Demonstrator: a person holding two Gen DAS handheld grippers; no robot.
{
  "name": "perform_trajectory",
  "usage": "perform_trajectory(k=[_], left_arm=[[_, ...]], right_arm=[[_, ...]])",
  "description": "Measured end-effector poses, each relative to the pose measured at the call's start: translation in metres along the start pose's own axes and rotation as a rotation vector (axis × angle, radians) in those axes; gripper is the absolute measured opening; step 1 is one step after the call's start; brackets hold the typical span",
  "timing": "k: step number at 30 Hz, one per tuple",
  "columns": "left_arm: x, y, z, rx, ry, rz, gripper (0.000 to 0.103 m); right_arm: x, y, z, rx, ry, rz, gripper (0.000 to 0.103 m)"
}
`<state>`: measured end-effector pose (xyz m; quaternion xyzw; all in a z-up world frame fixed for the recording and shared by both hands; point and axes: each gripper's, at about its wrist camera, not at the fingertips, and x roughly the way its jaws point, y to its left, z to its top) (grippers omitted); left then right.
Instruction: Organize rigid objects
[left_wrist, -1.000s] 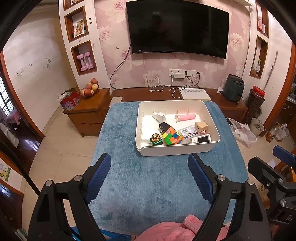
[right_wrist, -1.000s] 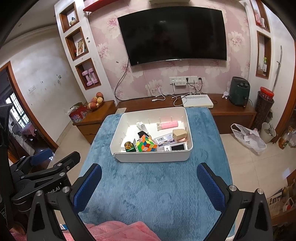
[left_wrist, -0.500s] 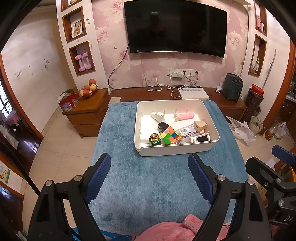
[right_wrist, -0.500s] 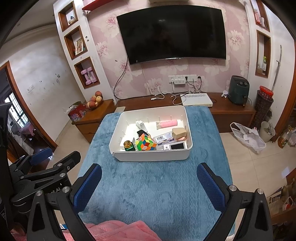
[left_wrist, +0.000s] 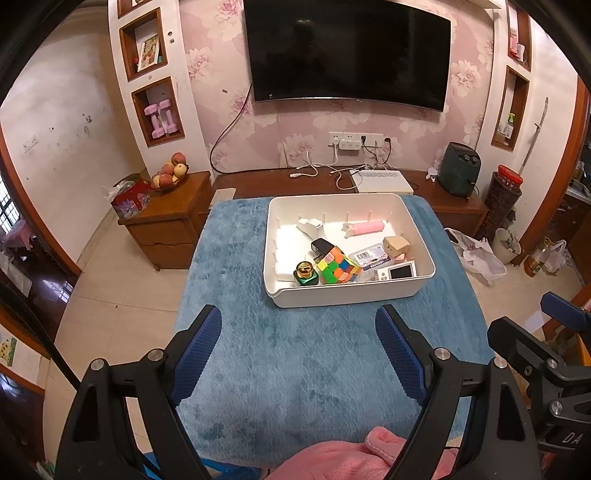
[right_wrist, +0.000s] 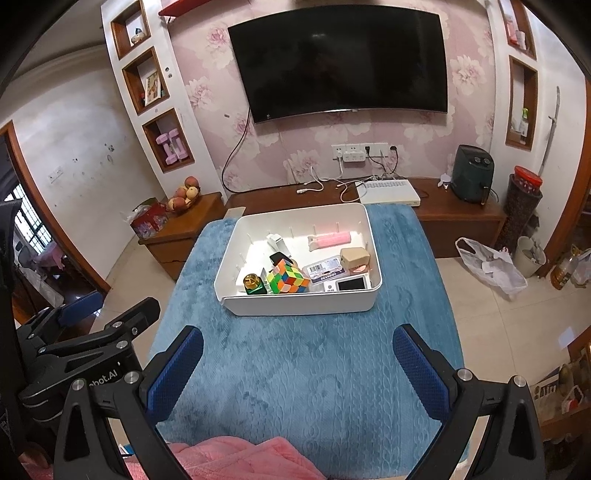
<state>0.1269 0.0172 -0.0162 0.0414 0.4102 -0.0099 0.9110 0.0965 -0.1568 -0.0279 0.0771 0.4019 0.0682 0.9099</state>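
A white bin (left_wrist: 343, 295) (right_wrist: 295, 306) stands on the far half of a blue-covered table (left_wrist: 295, 369) (right_wrist: 295, 387). Inside lie a colourful puzzle cube (left_wrist: 338, 266) (right_wrist: 288, 277), a green bottle with a gold cap (left_wrist: 305, 273) (right_wrist: 254, 283), a pink tube (left_wrist: 367, 227) (right_wrist: 332, 239), a tan box (left_wrist: 396, 245) (right_wrist: 354, 256), a barcoded case (left_wrist: 371, 258) and a small white screen device (left_wrist: 400, 272) (right_wrist: 351, 285). My left gripper (left_wrist: 298, 325) hangs open above the near cloth. My right gripper (right_wrist: 298, 341) is open too, holding nothing.
A pink garment (left_wrist: 351, 458) (right_wrist: 236, 458) lies at the table's near edge. Behind the table stand a low wooden cabinet (left_wrist: 170, 225) with a fruit bowl and a TV bench with cables and a white box (left_wrist: 382, 181). A white plastic bag (left_wrist: 476, 254) lies on the tiled floor at right.
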Motion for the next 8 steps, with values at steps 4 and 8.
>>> perform_trajectory(k=[4, 8], left_arm=[[0.0003, 0.0038, -0.0005, 0.005, 0.005, -0.009, 0.087], [0.0006, 0.0069, -0.0011, 0.007, 0.009, -0.012, 0.087]], right_arm=[[0.0004, 0.0039, -0.0003, 0.001, 0.007, -0.006, 0.103], [0.0012, 0.0090, -0.0003, 0.004, 0.015, -0.009, 0.103]])
